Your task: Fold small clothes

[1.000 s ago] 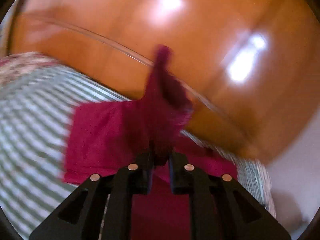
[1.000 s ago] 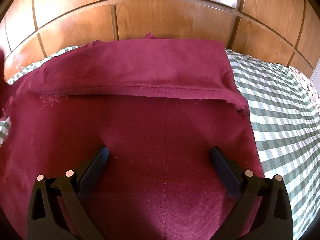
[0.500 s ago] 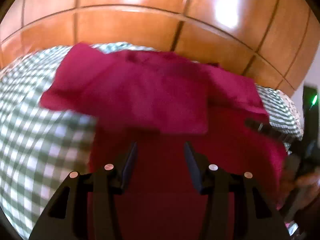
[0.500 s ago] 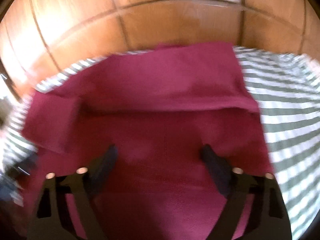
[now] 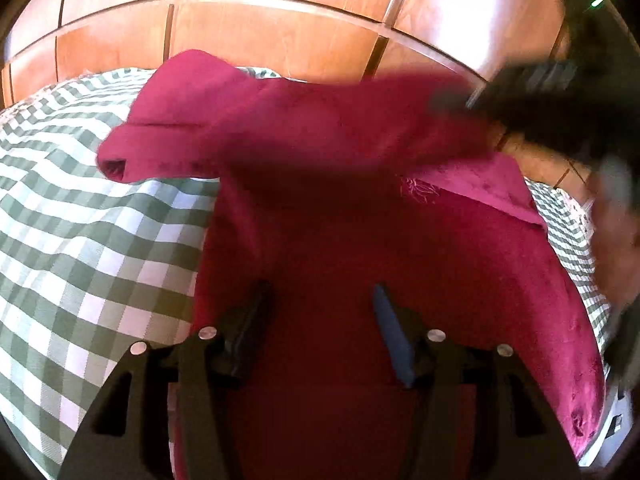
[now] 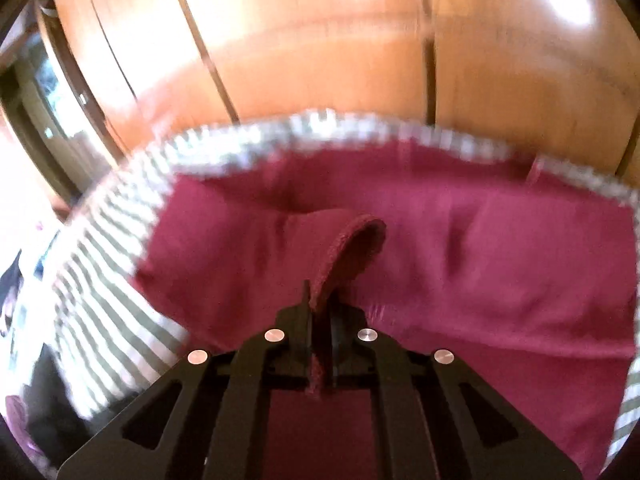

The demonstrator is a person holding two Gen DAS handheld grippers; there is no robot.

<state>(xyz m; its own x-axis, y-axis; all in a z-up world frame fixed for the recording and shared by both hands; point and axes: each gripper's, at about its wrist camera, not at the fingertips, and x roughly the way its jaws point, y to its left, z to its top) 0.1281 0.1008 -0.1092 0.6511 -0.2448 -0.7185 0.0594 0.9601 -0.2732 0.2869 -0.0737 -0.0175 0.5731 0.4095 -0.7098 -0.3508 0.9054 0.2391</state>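
Observation:
A crimson garment (image 5: 360,240) lies spread on a green-and-white checked bedcover (image 5: 80,240). One sleeve is folded in at the upper left. My left gripper (image 5: 320,316) hovers low over the garment's near half. Its jaws are opening, and nothing is pinched between them; the cloth only lies below. In the right wrist view my right gripper (image 6: 320,320) is shut on an edge of the garment (image 6: 480,260), which arches up out of the jaws. Seen from the left wrist, the right gripper (image 5: 476,98) is a dark blur at the upper right, drawing cloth across.
Glossy wooden panels (image 5: 280,32) rise right behind the bed. A person's hand (image 5: 616,240) shows at the right edge of the left wrist view. The bedcover (image 6: 112,260) runs out at the left, beside a dark doorway (image 6: 48,100).
My left gripper let go of the cloth it held up, opened and sank toward the garment. My right gripper went from wide open to shut on a cloth edge and lifted it across.

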